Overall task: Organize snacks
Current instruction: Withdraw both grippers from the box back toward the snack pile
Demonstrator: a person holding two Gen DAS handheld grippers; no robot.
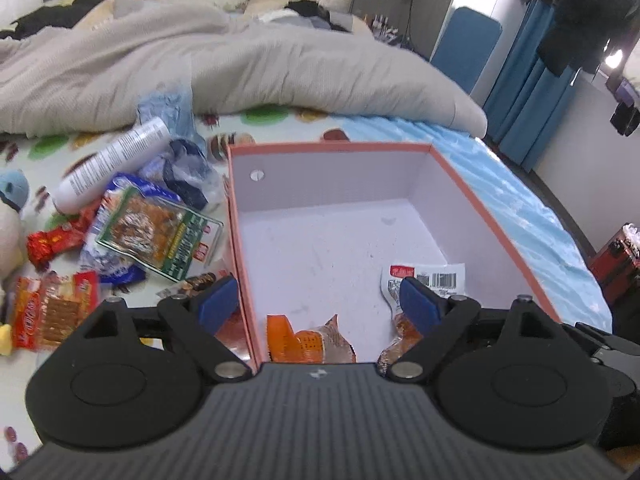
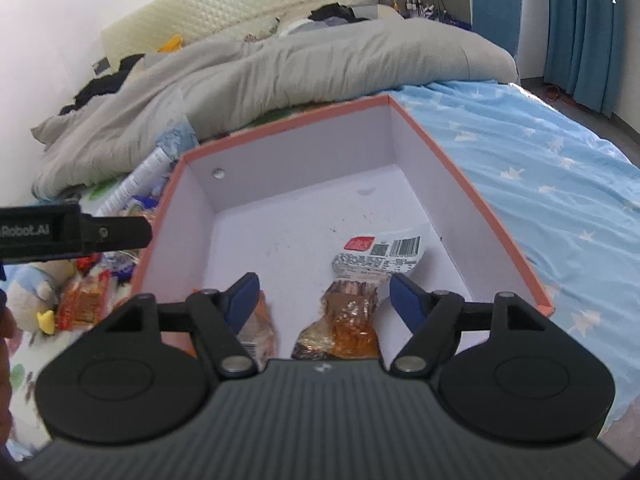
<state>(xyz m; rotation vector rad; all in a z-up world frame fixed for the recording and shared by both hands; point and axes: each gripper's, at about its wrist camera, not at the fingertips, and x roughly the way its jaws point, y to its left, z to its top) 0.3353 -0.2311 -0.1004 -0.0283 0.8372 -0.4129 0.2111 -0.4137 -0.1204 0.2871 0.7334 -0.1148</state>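
A box with a salmon rim (image 1: 332,145) (image 2: 288,122) and white inside stands on the bed. On its floor lie an orange snack packet (image 1: 308,340) (image 2: 260,330) and a clear packet of brown snack with a barcode label (image 1: 434,278) (image 2: 352,312). My left gripper (image 1: 318,300) is open above the box's near left corner, one finger outside the left wall and the other by the clear packet. My right gripper (image 2: 326,298) is open over the box; the clear packet lies between its fingers, untouched by the pads. The left gripper's finger (image 2: 116,232) shows at the left in the right wrist view.
Left of the box lies a pile: a green-labelled snack packet (image 1: 156,236), red-orange packets (image 1: 52,312), a white bottle (image 1: 112,164) and crumpled plastic bags (image 1: 180,168). A grey duvet (image 1: 240,64) lies behind, a plush toy (image 2: 32,292) at the left, blue sheet (image 2: 540,168) at the right.
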